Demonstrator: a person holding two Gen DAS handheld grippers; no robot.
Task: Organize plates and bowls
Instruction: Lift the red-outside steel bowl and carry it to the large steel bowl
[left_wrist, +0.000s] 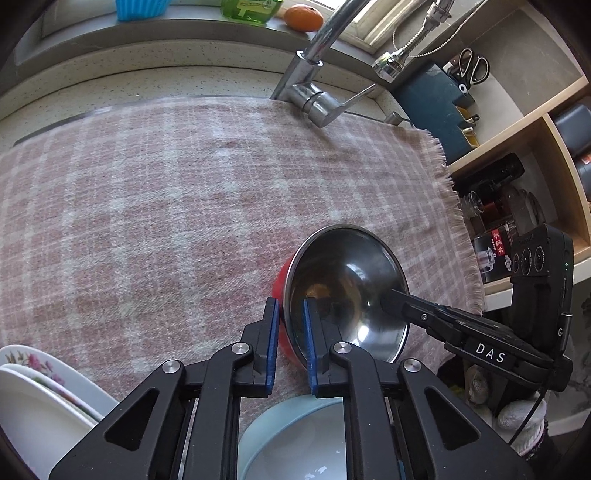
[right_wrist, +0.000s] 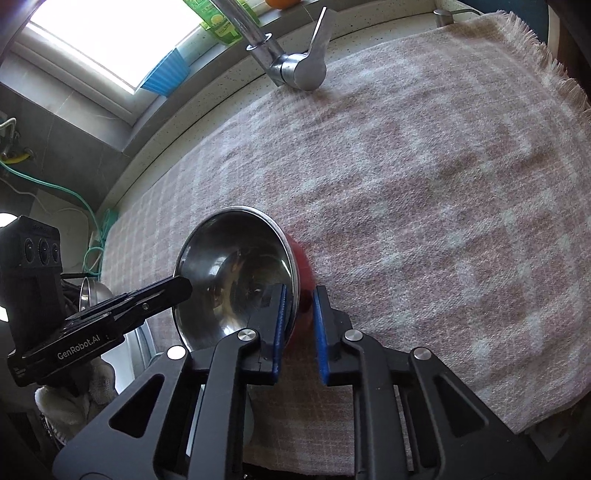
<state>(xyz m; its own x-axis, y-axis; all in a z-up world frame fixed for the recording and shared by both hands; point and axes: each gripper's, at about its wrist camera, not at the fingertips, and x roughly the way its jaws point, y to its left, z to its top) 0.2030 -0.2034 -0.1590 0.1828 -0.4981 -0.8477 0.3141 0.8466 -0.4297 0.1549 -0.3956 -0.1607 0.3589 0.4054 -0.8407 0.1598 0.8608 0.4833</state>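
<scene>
Bowl, steel inside and red outside, sits tilted above the checked cloth over the surface, its rim pinched from both sides: my left tongs clenched on the near edge, my right tongs clenched on the opposite wall. To do this well I should lift both together and level, so neither grip slips off the thin rim.

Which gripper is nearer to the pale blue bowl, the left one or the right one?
Left. The left gripper, clamped on the rim of the red steel bowl, is directly above the pale blue bowl. The right gripper grips the opposite rim, farther away.
</scene>
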